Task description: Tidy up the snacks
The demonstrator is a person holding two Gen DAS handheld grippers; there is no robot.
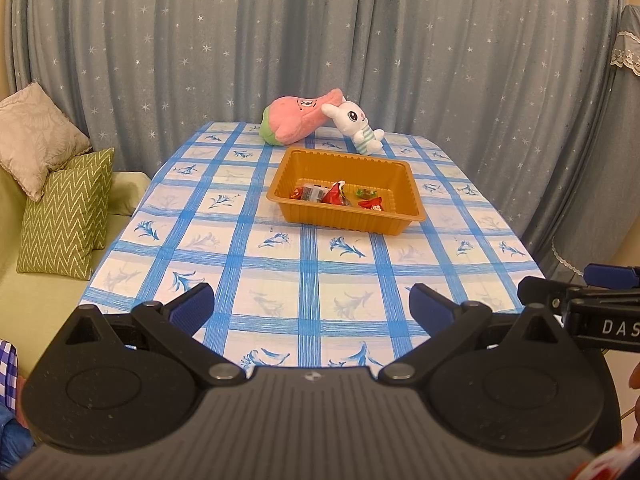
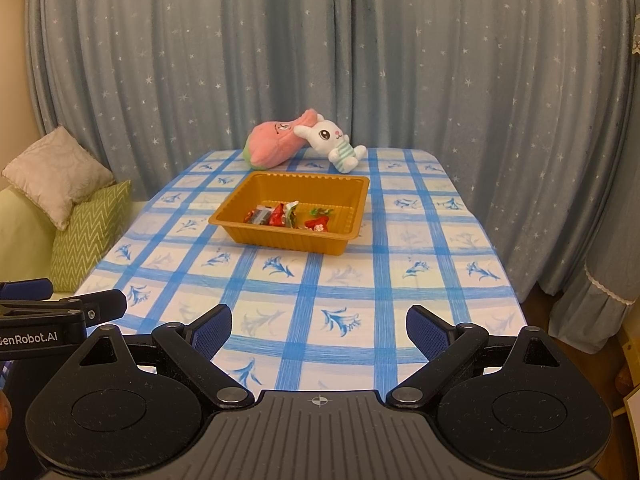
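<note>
An orange plastic tray (image 1: 408,184) (image 2: 356,208) stands in the middle of the table. Several wrapped snacks (image 1: 340,196) (image 2: 290,216), red, green and silver, lie in its near half. My left gripper (image 1: 312,308) is open and empty, held above the table's near edge, well short of the tray. My right gripper (image 2: 320,330) is also open and empty, beside the left one at the near edge. Each gripper's side shows at the edge of the other's view.
The table carries a blue-and-white checked cloth (image 1: 280,264) (image 2: 360,280). A pink plush (image 1: 296,118) (image 2: 276,144) and a white bunny plush (image 1: 356,124) (image 2: 336,142) lie at the far edge. A sofa with cushions (image 1: 64,216) (image 2: 88,232) stands left. Curtains hang behind.
</note>
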